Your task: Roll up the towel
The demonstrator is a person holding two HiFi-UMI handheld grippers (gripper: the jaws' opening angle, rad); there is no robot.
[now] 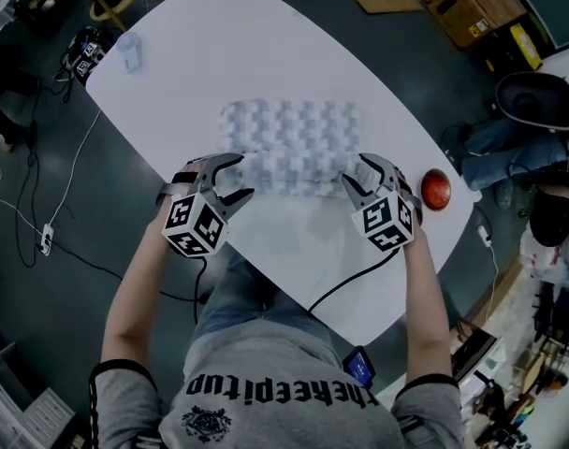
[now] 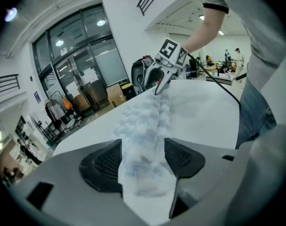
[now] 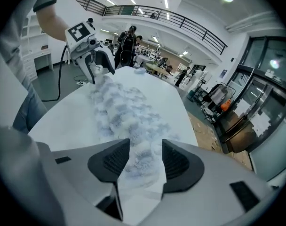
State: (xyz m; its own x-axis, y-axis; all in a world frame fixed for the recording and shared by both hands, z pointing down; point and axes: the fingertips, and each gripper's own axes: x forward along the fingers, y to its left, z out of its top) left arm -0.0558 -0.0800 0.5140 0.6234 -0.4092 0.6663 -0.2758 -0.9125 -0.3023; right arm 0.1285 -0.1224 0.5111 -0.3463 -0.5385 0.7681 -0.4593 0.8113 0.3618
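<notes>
Two grippers hang over the near edge of the towel (image 1: 294, 138), which lies flat in the middle of the white table (image 1: 219, 54). The left gripper (image 1: 236, 178) is at the towel's 7 o'clock corner and the right gripper (image 1: 357, 178) at its 5 o'clock corner. Both are released. In each gripper view the pads stand apart with the cloth showing in the gap below them, and neither pad presses on it.

That near edge looks thicker than the rest, so I judge the roll to be started and the hands to be between turns. Most of the towel, toward 12 o'clock, is not yet rolled. The next move calls for taking the thick edge again at both ends and turning it away toward 12 o'clock. Both ends should turn evenly, so the roll stays straight and tight.

How many turns the roll holds cannot be told, because the grippers cover its two ends in the head view. A round red thing (image 1: 435, 189) sits at the towel's 4 o'clock, near the table edge. A small clear thing (image 1: 128, 50) at 10 o'clock is too faint to name.
</notes>
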